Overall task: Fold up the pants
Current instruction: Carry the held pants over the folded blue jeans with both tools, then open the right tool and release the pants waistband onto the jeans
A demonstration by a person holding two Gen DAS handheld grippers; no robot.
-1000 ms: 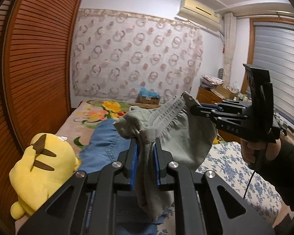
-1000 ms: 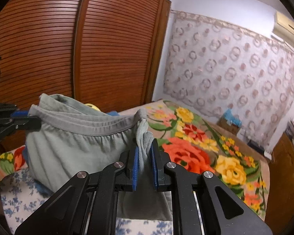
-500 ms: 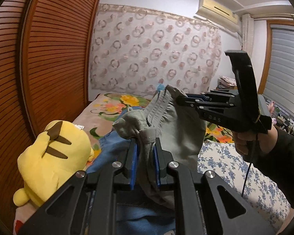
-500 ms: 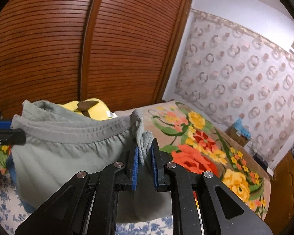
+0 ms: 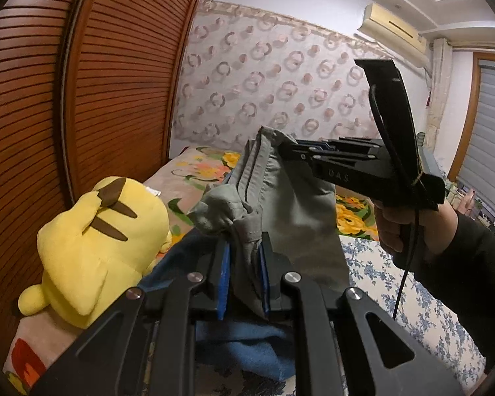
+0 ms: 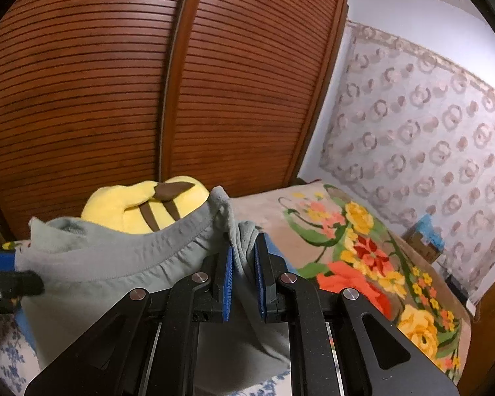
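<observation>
Two fisheye cameras, one on each handheld gripper, look forward and slightly downward along their own black fingers over a bed (image 5: 379,264). The left wrist view faces the patterned wall curtain (image 5: 280,92) at the far end, with the louvred wooden wardrobe (image 5: 115,82) at its left edge and the right gripper (image 5: 288,151) entering from the right. The right wrist view faces that same wardrobe (image 6: 148,82) close up, the curtain (image 6: 429,132) at its right. Both share the grey pants (image 5: 297,217) stretched between the grippers, the yellow plush toy (image 5: 99,247) and the floral blanket (image 6: 363,247), all at close range.
</observation>
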